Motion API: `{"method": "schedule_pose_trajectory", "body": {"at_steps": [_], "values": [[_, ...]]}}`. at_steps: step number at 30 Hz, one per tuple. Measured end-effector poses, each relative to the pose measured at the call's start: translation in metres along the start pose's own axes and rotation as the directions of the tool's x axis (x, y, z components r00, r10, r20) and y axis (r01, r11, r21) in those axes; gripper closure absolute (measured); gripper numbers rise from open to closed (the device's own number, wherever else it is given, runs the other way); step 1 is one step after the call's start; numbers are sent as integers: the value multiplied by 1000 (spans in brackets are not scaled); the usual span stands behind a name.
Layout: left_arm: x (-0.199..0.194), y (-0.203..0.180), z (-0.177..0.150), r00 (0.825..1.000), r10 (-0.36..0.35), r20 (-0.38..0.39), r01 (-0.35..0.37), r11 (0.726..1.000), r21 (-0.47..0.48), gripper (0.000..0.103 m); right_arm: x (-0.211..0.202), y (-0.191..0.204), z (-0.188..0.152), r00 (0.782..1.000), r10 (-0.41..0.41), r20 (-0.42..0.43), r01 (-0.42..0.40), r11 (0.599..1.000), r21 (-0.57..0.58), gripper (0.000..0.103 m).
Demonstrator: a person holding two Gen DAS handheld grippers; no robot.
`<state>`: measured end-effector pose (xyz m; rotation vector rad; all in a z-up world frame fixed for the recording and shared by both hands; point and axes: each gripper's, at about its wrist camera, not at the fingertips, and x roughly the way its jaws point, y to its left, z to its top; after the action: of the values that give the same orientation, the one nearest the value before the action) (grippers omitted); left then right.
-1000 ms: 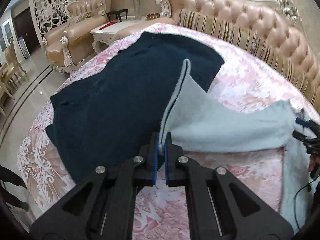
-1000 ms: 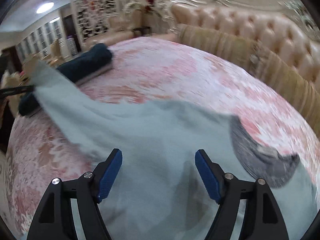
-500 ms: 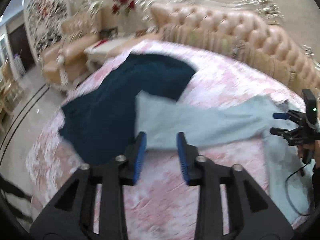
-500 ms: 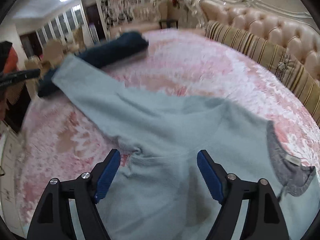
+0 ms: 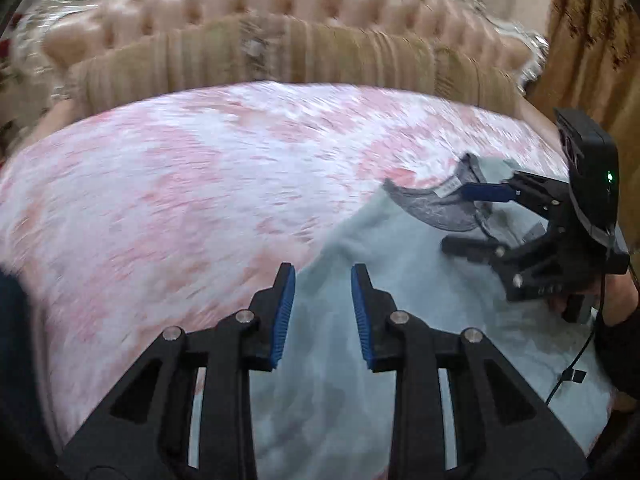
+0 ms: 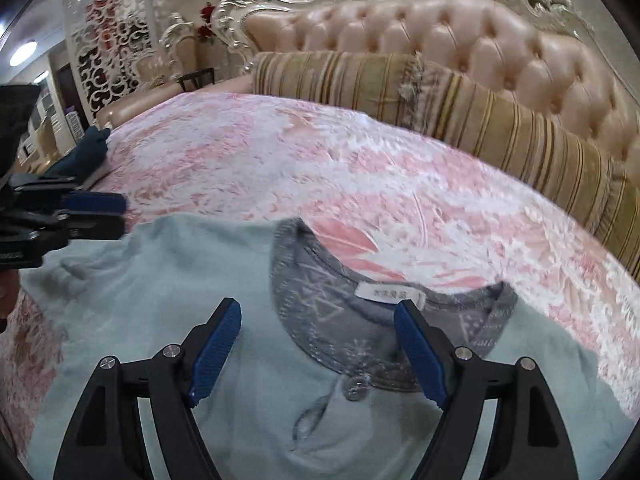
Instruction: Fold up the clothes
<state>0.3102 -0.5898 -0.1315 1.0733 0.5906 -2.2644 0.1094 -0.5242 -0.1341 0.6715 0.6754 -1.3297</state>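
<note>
Right now the pale blue shirt (image 6: 248,364) lies flat on the pink bedspread (image 6: 360,184), its grey collar (image 6: 332,320) toward the striped bolster (image 6: 500,128), with bare spread open beyond its upper edge. Over it the right gripper (image 6: 318,352) hangs wide open, holding nothing. A second ago the left gripper (image 5: 322,312) pinched the sleeve; it now gapes empty above the shoulder edge.

Neck label (image 6: 387,295); print unreadable

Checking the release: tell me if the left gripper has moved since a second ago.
Yes. The left gripper let go and swung right, off the dark garment, toward the light blue top's collar.
</note>
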Motion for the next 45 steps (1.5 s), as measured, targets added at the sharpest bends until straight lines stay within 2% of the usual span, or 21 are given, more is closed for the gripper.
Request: {"method": "schedule_pose_trajectory", "body": {"at_steps": [6, 7, 8, 17, 18, 19, 22, 24, 26, 27, 31, 33, 34, 35, 37, 41, 45], "values": [[34, -8, 12, 996, -15, -93, 19, 999, 49, 71, 7, 0, 1, 1000, 14, -17, -14, 1000, -5, 23], [37, -9, 13, 995, 2, -99, 5, 998, 65, 85, 8, 0, 1, 1000, 12, -19, -12, 1000, -6, 23], [37, -8, 14, 993, 2, -115, 5, 998, 59, 91, 9, 1, 1, 1000, 9, -20, -10, 1000, -9, 23], [38, 1, 21, 994, 47, -98, -45, 999, 28, 91, 10, 2, 1, 1000, 2, -25, -2, 1000, -17, 21], [39, 3, 22, 994, 49, -93, -47, 999, 20, 90, 10, 3, 1, 1000, -4, -28, 3, 1000, -23, 21], [38, 4, 22, 994, 54, -93, -53, 998, 16, 84, 10, 4, 1, 1000, -9, -30, 8, 1000, -29, 21], [25, 10, 22, 991, 104, -81, -105, 994, -9, 50, 10, 4, 0, 1000, -9, -29, 8, 1000, -30, 21], [6, 14, 21, 994, 100, -49, -102, 994, -40, 47, 10, 3, 0, 1000, -6, -29, 6, 1000, -28, 21], [-21, 12, 13, 988, 151, -10, -151, 986, -65, 48, 10, 3, 0, 1000, -8, -29, 7, 999, -31, 21], [-36, 7, 4, 991, 132, 14, -130, 988, -79, 48, 10, 3, 0, 1000, -9, -30, 8, 999, -33, 21], [-69, -8, -38, 985, 164, 43, -155, 974, -166, 48, 9, 3, 0, 1000, -5, -27, 4, 1000, -29, 21], [-79, -12, -59, 981, 190, 50, -174, 960, -221, 61, 2, -2, 2, 1000, 5, -21, -6, 1000, -9, 22], [-79, -18, -66, 975, 215, 54, -199, 956, -215, 74, -5, -4, 5, 1000, 8, -20, -8, 1000, -3, 22], [-79, -23, -74, 969, 240, 59, -223, 952, -210, 80, -14, -7, 8, 1000, -4, -11, 4, 1000, -12, 22], [-71, -23, -75, 969, 242, 41, -227, 946, -230, 89, -28, -23, 6, 999, -54, -2, 54, 999, -6, 21], [-51, -19, -52, 980, 197, 16, -190, 960, -208, 89, -52, -62, -4, 988, -157, 2, 157, 987, 25, 21], [-9, -19, -9, 986, 164, -30, -167, 974, -154, 89, -49, -108, -19, 979, -203, -27, 205, 975, 91, 21]]}}
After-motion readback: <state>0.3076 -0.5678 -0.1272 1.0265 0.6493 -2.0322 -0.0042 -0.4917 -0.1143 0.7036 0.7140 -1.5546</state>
